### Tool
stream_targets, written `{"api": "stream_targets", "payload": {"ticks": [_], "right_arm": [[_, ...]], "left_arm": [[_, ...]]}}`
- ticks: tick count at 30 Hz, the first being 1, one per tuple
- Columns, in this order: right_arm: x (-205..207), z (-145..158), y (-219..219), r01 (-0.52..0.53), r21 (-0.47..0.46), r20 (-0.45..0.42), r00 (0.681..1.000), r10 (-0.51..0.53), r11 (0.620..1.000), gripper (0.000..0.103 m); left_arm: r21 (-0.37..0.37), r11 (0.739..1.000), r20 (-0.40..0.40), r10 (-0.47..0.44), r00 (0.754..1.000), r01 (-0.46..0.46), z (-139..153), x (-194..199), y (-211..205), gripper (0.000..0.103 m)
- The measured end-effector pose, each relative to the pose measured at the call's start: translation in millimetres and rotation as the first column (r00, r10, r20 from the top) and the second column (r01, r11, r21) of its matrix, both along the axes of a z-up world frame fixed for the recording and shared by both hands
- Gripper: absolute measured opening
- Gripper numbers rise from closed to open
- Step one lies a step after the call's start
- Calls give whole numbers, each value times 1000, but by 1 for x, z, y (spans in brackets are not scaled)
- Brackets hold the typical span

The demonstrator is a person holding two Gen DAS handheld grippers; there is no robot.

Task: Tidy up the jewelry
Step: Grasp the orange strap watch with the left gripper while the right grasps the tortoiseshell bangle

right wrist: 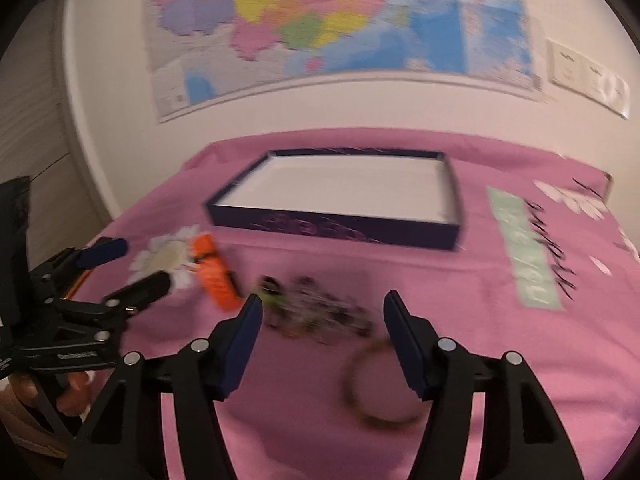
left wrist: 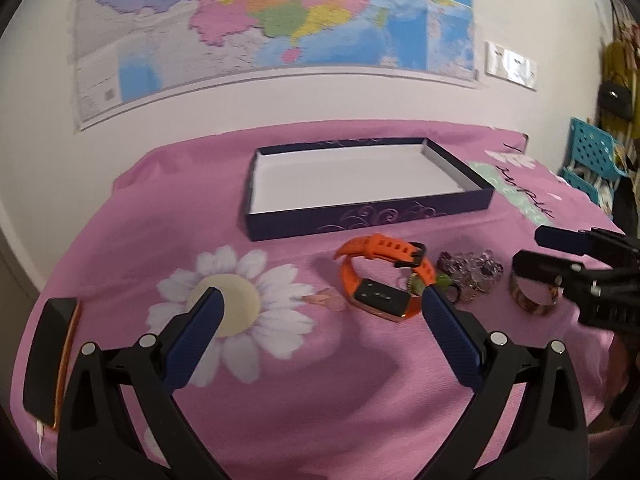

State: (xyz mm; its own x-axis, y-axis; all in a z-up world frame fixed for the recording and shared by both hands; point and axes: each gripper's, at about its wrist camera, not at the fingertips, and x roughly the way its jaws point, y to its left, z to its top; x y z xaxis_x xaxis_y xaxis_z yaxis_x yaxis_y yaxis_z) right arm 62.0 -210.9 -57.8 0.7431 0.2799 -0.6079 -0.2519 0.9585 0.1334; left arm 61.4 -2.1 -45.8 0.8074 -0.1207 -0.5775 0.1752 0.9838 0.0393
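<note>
Jewelry lying loose in a row on a pink flowered cloth (left wrist: 320, 408), none of it yet inside the dark purple tray box (left wrist: 368, 222) waiting just beyond. Sitting open-topped, white inside, and holding nothing visible. Judging from this, the sorting step barely getting under way.

From the left-hand camera, looking across the row: orange-strapped watch (left wrist: 382, 276) lying nearest the middle, small green charm (left wrist: 442, 280) touching its right side, cluster of clear purple beads (left wrist: 472, 270) just beside that, and a brown patterned bangle (left wrist: 532, 296) at the far right end.

Left gripper (left wrist: 320, 308) hovering low over the cloth with its blue fingers (left wrist: 192, 340) spread wide, grasping nothing, watch sitting just ahead of the right finger. Right gripper (right wrist: 322, 312) likewise gaping and holding nothing, angling down toward the bangle (right wrist: 380, 384), which is lying partly behind its right finger. Right-hand view heavily smeared by motion, so beads and charm there showing only as a dark blur.

Black phone (left wrist: 50, 360) with an orange edge resting at the left margin of the cloth, apart from the jewelry.

Next move likely calling for: lowering one opened gripper around a single piece, probably bangle or watch, pinching its band rather than its face, then carrying it over the near wall of the tray box without snagging the neighbouring beads.
</note>
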Motion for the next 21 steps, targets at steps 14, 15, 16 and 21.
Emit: {"api": "stream_targets", "payload": {"ticks": [14,15,16,21], "right_arm": [[10,-18,-39,26,-25,-74,997,-28,999,49],[10,-19,-38,22,-24,-81,996,-23,999,46],[11,-20,-38,19,-26,-87,996,-21,999,45],[15,-25,-42,0,-18,-123,992,-2,1000,37]], "left_arm": [[71,997,-107,3,994,5,-9,48,6,82],[71,997,-112,-4,994,12,-10,50,5,80],[75,997,-119,-13,993,22,-10,53,3,77],[45,995,-159,-77,984,85,-16,65,-5,60]]}}
